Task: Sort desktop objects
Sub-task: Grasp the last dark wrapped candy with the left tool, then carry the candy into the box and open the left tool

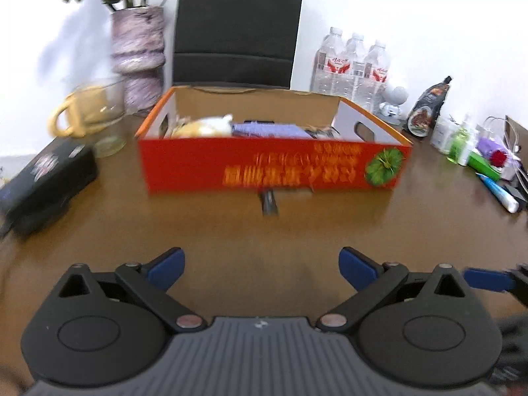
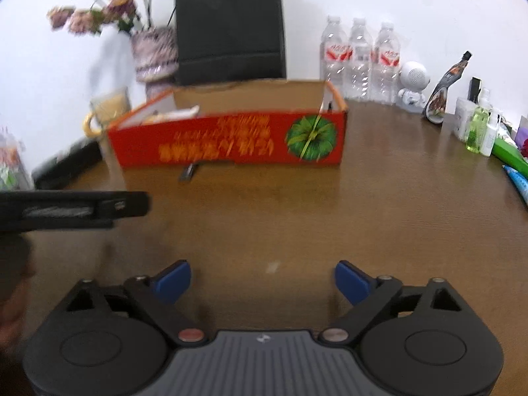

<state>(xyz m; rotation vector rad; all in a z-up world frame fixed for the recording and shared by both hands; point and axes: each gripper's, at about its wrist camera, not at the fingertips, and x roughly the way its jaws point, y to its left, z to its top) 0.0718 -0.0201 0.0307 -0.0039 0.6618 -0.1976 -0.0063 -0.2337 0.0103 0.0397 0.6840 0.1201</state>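
Both hand-held grippers, left (image 1: 261, 269) and right (image 2: 263, 280), are hovering spread wide and empty before the red box (image 1: 274, 165) (already holding sorted items), a small dark, possibly metal, object (image 1: 269, 202) lying near it.

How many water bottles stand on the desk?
3, side by side at the wall behind the red box's right end: left, middle, right. More could be hidden behind them.

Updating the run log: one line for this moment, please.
left gripper: open, empty | right gripper: open, empty | red box: holds items | small dark object: on table beside box
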